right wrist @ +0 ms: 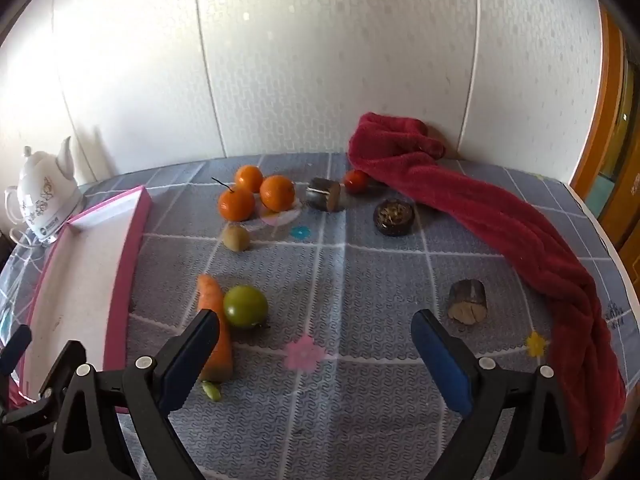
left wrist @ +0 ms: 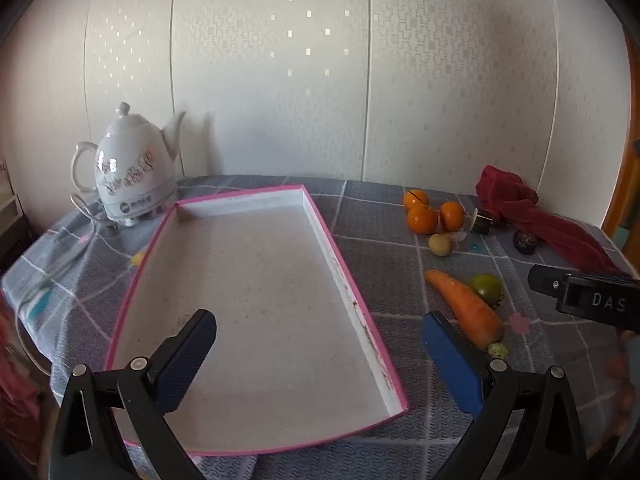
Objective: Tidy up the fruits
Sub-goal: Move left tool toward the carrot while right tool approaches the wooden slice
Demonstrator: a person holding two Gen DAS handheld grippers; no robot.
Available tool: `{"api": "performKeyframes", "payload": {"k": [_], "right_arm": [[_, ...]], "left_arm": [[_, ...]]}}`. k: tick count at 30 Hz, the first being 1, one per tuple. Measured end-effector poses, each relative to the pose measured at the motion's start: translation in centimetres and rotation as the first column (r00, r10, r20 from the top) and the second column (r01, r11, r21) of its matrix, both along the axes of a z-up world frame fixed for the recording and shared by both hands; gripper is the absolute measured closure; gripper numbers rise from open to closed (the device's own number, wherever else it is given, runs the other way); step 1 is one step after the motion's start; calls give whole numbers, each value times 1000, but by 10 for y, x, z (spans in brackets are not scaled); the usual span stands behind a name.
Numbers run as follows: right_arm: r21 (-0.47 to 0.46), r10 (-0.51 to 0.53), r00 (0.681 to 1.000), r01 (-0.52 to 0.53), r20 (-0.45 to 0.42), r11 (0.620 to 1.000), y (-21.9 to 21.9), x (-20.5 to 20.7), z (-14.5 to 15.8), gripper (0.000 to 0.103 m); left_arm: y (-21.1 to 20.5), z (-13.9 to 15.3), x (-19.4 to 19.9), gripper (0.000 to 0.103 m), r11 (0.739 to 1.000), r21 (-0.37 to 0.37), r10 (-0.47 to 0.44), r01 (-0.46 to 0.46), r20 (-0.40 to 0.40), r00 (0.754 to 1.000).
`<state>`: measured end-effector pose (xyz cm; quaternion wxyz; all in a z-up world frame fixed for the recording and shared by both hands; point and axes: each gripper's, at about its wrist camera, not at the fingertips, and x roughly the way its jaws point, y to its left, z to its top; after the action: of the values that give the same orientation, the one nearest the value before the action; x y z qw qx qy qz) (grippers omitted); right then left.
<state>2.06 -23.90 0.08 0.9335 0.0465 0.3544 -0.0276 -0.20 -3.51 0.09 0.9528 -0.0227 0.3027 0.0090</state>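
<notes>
A pink-rimmed white tray (left wrist: 344, 276) lies empty on the grey checked tablecloth; it also shows in the right wrist view (right wrist: 124, 264). Right of it lie three oranges (left wrist: 422, 218) (right wrist: 256, 194), a small yellow-brown fruit (left wrist: 441, 245) (right wrist: 236, 237), a carrot (left wrist: 466, 306) (right wrist: 210, 298), a green tomato (left wrist: 486, 289) (right wrist: 245, 306) and a red tomato (right wrist: 356, 181). My left gripper (left wrist: 316, 340) is open and empty over the tray's near end. My right gripper (right wrist: 316, 340) is open and empty above the cloth, its left finger beside the carrot.
A white kettle (left wrist: 132, 172) with its cord stands behind the tray's far left corner. A red towel (right wrist: 500, 224) trails along the right side. Two wood-like cylinders (right wrist: 325, 194) (right wrist: 467, 301) and a dark round lid (right wrist: 394, 217) lie on the cloth.
</notes>
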Motion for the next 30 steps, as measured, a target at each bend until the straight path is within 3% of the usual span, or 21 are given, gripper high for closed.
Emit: {"api": "performKeyframes", "payload": {"k": [4, 12, 30], "right_arm": [[16, -10, 1000, 11, -21, 1000, -3, 3, 0, 5], [-21, 10, 1000, -10, -10, 1000, -2, 3, -6, 5], [-67, 35, 999, -35, 7, 997, 4, 1, -6, 5]], "left_arm": [[4, -1, 2, 0, 999, -38, -22, 22, -10, 1000], [9, -4, 3, 0, 999, -25, -31, 30, -23, 999], [20, 1, 0, 0, 997, -73, -31, 32, 21, 999]]}}
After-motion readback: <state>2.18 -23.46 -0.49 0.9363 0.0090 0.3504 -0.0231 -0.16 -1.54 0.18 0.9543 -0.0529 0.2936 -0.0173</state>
